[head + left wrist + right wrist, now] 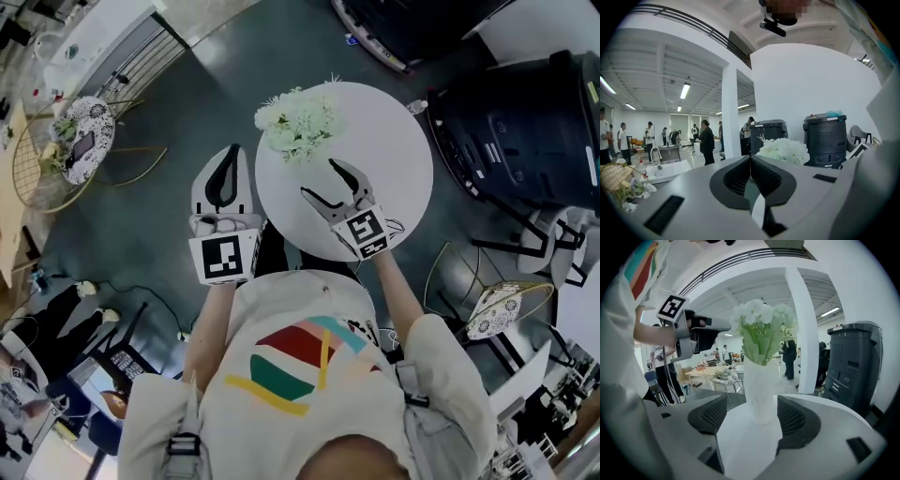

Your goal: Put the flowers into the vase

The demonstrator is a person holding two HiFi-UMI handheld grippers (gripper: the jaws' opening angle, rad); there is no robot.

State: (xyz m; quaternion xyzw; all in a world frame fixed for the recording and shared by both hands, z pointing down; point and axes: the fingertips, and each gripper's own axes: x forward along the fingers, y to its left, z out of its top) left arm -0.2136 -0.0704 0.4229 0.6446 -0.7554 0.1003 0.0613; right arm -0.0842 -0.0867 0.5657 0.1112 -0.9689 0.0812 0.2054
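A bunch of white flowers [298,124] stands on the far left part of the round white table [398,159]; from above the blooms hide the vase. In the right gripper view the white vase [759,390] stands upright on the table with the flowers [761,319] in it, just beyond the jaws. My right gripper [319,178] [752,405] is open over the table, pointed at the vase, holding nothing. My left gripper [228,155] [750,159] is shut and empty, off the table's left edge above the floor. Its view shows the flowers [785,150] ahead to the right.
Black bins [525,122] stand right of the table. A wire chair with a patterned cushion [502,305] is at the near right. A small patterned side table [89,136] is far left. People [705,140] stand in the hall behind.
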